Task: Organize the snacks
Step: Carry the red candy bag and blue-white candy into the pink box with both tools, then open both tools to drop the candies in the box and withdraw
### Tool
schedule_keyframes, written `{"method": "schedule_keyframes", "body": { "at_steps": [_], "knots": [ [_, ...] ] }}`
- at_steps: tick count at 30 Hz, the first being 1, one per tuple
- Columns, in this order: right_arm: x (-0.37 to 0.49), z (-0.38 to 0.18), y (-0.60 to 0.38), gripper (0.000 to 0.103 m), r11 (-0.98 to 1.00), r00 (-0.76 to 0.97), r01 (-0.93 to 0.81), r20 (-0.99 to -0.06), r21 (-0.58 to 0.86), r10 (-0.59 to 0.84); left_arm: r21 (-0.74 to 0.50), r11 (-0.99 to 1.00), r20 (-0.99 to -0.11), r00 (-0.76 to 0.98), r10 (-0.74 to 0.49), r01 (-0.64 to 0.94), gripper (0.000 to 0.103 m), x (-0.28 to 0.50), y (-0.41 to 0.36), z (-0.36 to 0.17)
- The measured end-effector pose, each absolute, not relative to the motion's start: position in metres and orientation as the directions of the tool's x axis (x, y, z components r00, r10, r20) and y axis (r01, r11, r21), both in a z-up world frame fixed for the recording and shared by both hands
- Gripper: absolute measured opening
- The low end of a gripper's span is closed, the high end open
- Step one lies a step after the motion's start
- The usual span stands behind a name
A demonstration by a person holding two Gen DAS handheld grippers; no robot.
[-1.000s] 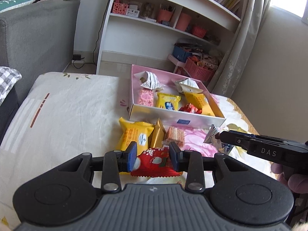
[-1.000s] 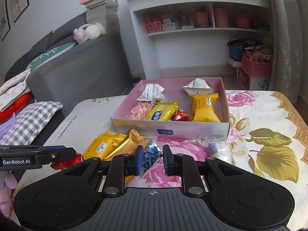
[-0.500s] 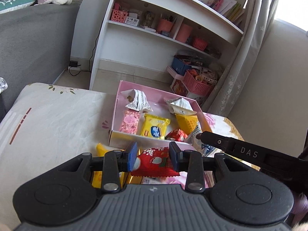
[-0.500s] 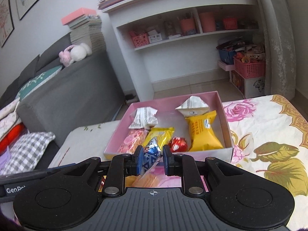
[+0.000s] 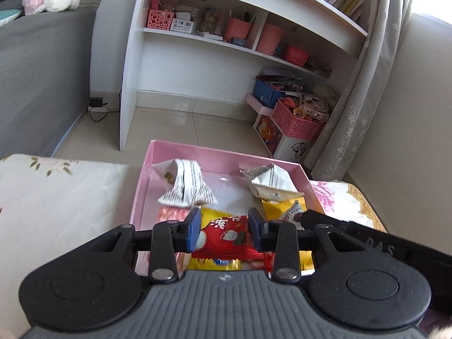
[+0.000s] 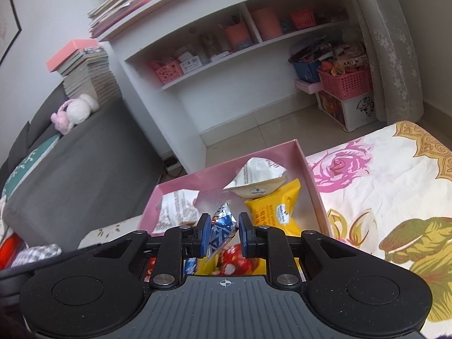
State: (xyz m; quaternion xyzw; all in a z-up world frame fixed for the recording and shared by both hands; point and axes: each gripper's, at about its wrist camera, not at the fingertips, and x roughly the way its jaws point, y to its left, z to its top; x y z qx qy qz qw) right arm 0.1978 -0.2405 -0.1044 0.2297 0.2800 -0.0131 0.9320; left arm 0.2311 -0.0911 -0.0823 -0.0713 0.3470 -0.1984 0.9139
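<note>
Pink box (image 5: pixel 197 156): two striped white packets (image 5: pixel 185 185).

"DAS" embossed on black finger of right gripper (image 5: pixel 378 247), lower right of left wrist view. Large white Chinese character on red snack packet (image 5: pixel 226 237) at centre of same view, partly cut off, not readable. Small round logo on cream packet (image 6: pixel 255 190) and printed lines on yellow packet (image 6: pixel 275 212), middle of right wrist view, too small to read. Barcode label on shelf box (image 5: pixel 182 24), upper left, illegible.
</note>
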Motion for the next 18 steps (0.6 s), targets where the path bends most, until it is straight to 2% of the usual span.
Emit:
{"method": "schedule_keyframes", "body": {
  "at_steps": [18],
  "knots": [
    [0.224, -0.127, -0.262, 0.020, 0.869, 0.834, 0.179, -0.539, 0.462, 0.115, -0.255, 0.925, -0.610, 0.696, -0.379, 0.281, 0.034, 0.282, -0.128, -0.102]
  ]
}}
